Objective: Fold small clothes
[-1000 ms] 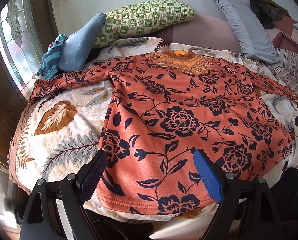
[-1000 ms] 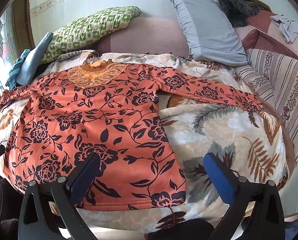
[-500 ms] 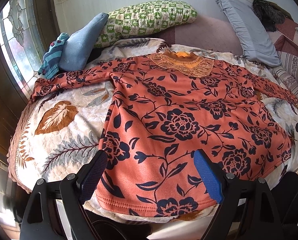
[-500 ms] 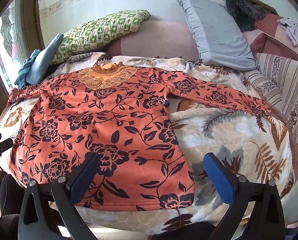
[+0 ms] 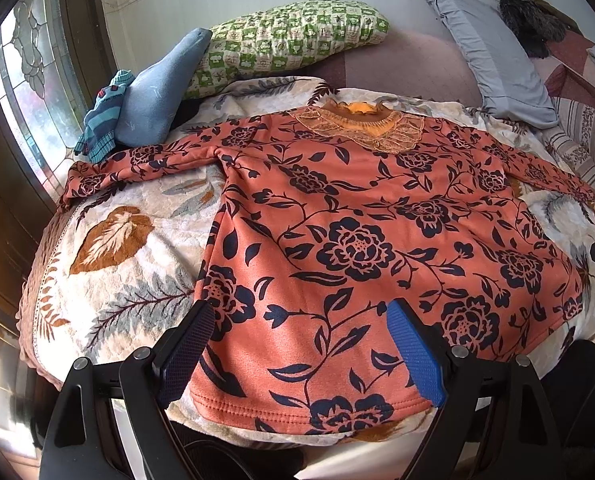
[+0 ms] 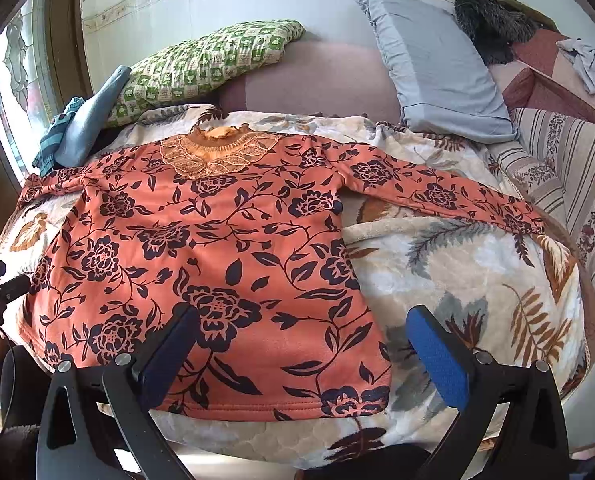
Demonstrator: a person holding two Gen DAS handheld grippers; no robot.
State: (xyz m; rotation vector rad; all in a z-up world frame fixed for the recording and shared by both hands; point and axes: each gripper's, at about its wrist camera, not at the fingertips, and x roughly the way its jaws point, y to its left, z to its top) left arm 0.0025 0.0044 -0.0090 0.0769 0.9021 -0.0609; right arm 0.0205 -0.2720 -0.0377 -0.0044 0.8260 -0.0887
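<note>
An orange long-sleeved top with dark blue flowers (image 5: 357, 240) lies flat, face up, on a leaf-patterned blanket (image 5: 129, 264), sleeves spread to both sides, lace collar (image 5: 361, 128) at the far end. It also shows in the right wrist view (image 6: 217, 256). My left gripper (image 5: 303, 354) is open and empty, above the hem's left part. My right gripper (image 6: 303, 354) is open and empty, above the hem's right corner. Neither touches the cloth.
A green checked pillow (image 5: 293, 44), a blue cushion (image 5: 157, 92) and a striped blue cloth (image 5: 101, 120) lie at the far left by a window. A grey pillow (image 6: 437, 64) and a striped sofa cover (image 6: 569, 168) are at the right. The bed's near edge is just below the hem.
Both grippers have drawn back slightly and shifted view a little; the top looks slightly farther and more centred. The top has not moved and both grippers stay open.
</note>
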